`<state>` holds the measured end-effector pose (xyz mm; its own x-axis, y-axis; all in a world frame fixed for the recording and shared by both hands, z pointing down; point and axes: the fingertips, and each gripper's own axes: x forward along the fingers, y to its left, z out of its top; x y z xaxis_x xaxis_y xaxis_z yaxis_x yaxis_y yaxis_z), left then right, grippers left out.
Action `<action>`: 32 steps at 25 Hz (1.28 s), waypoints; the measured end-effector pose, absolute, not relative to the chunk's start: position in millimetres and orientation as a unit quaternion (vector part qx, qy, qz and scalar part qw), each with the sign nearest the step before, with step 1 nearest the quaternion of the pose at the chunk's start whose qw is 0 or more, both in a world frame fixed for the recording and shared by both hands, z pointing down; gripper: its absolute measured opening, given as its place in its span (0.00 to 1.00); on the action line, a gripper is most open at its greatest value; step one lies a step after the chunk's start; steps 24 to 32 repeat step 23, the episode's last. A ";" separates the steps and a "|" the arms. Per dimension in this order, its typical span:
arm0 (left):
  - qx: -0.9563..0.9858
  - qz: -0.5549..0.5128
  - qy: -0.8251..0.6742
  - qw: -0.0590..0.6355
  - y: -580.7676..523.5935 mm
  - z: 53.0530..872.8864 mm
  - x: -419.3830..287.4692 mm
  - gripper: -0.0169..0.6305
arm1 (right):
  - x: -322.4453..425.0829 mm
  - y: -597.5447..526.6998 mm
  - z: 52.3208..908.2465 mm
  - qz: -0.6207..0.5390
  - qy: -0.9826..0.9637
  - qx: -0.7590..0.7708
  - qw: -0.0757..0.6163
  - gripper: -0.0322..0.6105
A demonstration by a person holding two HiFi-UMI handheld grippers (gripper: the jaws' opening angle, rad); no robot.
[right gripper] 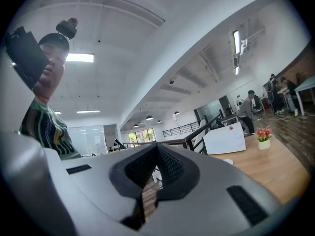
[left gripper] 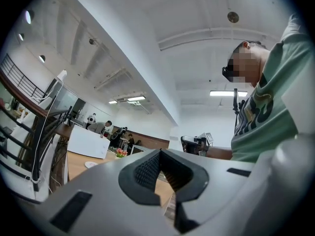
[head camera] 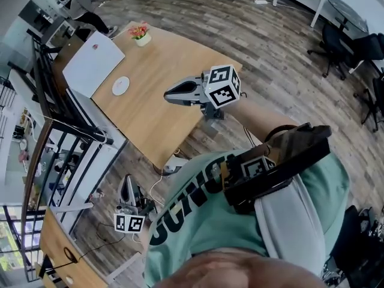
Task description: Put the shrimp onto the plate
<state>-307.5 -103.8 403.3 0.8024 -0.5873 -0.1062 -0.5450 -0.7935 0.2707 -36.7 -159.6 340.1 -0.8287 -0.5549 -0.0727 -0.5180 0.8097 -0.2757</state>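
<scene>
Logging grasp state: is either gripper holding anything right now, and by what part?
Nothing is held: the left gripper and the right gripper are both shut and empty.

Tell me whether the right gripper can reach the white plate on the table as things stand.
Probably yes. The right gripper is held above the wooden table, its shut fingers aimed toward the plate, with only bare tabletop between them; nothing seems to block the way.
</scene>
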 end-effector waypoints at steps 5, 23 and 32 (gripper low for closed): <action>0.937 -0.107 -0.305 0.130 -95.5 406.0 -262.3 0.03 | 2.6 -154.8 339.3 -0.122 0.950 -0.281 0.064 0.06; 0.943 -0.090 -0.300 0.113 -98.3 390.7 -227.2 0.04 | 39.4 -150.3 344.6 -0.125 0.949 -0.280 0.072 0.06; 0.943 -0.090 -0.300 0.113 -98.3 390.7 -227.2 0.04 | 39.4 -150.3 344.6 -0.125 0.949 -0.280 0.072 0.06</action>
